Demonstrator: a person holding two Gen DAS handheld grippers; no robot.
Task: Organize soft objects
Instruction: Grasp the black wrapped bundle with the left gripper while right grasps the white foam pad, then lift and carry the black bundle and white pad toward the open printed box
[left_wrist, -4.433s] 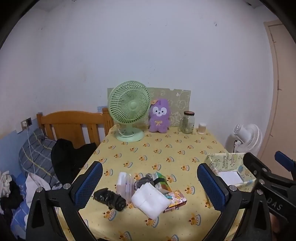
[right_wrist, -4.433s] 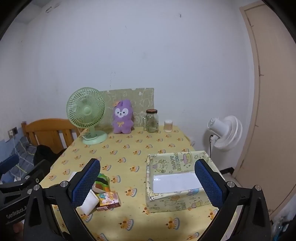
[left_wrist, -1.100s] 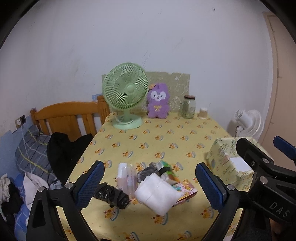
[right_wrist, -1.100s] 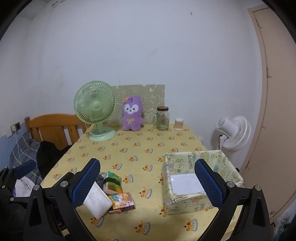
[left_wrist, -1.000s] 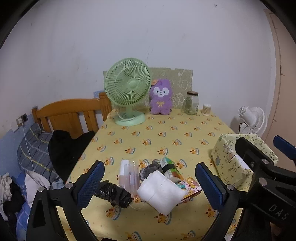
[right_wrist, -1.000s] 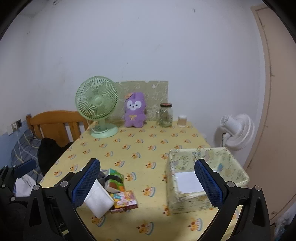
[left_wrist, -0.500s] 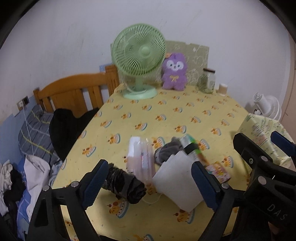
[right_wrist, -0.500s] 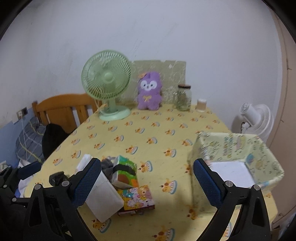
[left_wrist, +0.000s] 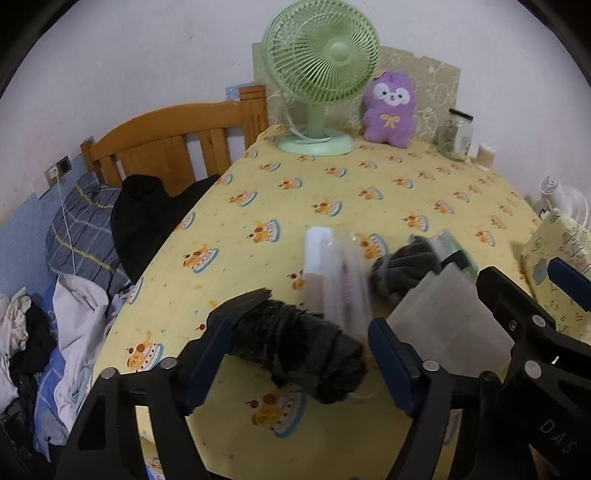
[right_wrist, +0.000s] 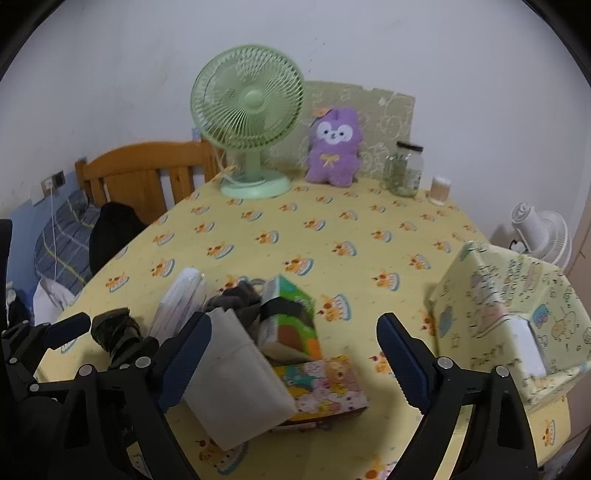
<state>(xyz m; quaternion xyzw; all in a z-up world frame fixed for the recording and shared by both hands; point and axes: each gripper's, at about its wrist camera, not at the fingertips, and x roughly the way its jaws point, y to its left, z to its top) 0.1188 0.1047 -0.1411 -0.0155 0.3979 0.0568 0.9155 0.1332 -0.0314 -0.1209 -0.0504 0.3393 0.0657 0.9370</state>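
I've got the left tongs (left_wrist: 295, 343) spread wide and straddling the black rolled bundle (left_wrist: 299, 350), one pad on each side, nothing pinched yet; looks like a crumpled black bag or cloth, can't tell which. It lies at the near left end of the pile, so it's the easiest first grab without disturbing the rest. Right tongs (right_wrist: 291, 354) also spread, hovering over the white soft pad (right_wrist: 236, 387) and the cartoon-print packet (right_wrist: 325, 384) beneath it, holding nothing. Pile sits close together on the near part of the counter (right_wrist: 332, 221): clear plastic pack (left_wrist: 332, 280) touching the bundle's far end, dark grey cloth (left_wrist: 402, 266) beside it, green tissue pack (right_wrist: 291, 314) leaning on the pad. The open paper-wrapped box (right_wrist: 517, 314) stands to the right, well apart from the pile, likely the bin everything goes into, which would be why the right side stays near it. Green desk fan (right_wrist: 247, 110), purple plush (right_wrist: 334, 147) and glass jar (right_wrist: 404, 170) line the far edge, out of the way. Left view is motion-blurred around the pile. My guess: closing on the bundle comes next; being soft, it'll squash, so grip mid-roll.
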